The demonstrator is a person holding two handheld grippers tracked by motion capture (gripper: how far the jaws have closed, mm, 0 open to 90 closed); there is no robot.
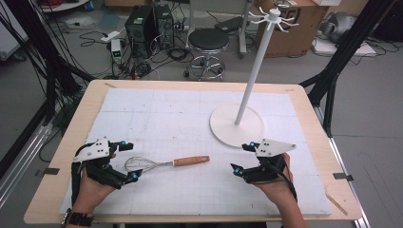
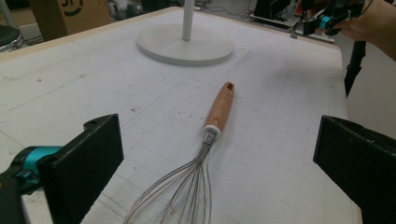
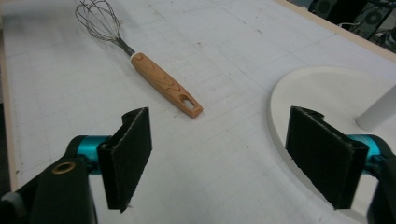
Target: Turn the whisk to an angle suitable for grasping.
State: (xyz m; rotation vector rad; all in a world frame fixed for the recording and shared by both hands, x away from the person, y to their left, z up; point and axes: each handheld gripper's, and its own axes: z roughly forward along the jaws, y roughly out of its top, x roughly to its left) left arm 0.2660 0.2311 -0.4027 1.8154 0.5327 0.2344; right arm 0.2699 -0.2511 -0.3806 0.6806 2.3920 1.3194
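Table (image 1: 66, 142) w/ white grid mat (image 1: 190, 114) on top, 1 of each. 1 white hook stand (image 1: 254, 66), round base on mat's far right, pole upright. 2 grippers: left gripper (image 1: 127, 160) at mat's near left, jaws wide apart, nothing between the pads, whisk's wire end lies just in front of it; right gripper (image 1: 242, 156) near right, just beside stand base, jaws also spread, empty. 1 whisk (image 1: 166, 164) flat on mat btwn both grippers, wood handle pointing toward right gripper.
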